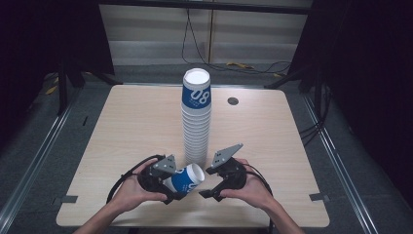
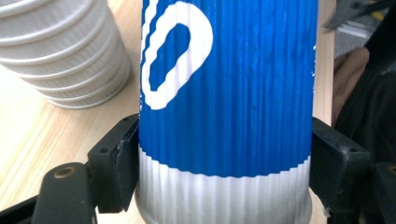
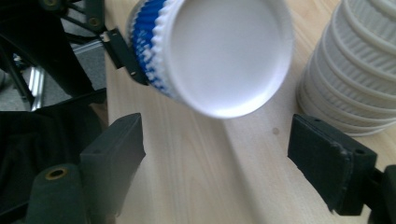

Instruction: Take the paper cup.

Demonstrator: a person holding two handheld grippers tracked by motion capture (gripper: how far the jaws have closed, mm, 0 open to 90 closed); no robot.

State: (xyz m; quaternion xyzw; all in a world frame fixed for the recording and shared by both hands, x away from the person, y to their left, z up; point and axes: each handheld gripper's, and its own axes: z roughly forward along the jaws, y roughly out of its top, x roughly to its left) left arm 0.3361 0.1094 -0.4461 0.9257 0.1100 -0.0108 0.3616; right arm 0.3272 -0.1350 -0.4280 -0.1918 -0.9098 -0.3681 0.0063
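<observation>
Between the two tongs, near the table's (image 1: 122, 117) front edge, a blue and white paper cup (image 1: 184, 178) is held lying on its side. The left tongs (image 1: 168, 187) are clamped across its ribbed wall, one pad pressed on each flank. Its long axis runs from the left tongs toward the right tongs (image 1: 213, 190), and its white closed end (image 3: 224, 51) is pointed straight at the right ones. The right tongs stand apart with nothing between the pads, and the cup's end is seen just ahead of their gap, not yet inside it. The right hand (image 1: 251, 187) is judged the nearer one for taking that end. A tall stack of cups (image 1: 197, 117) is stood just beyond both tongs.
</observation>
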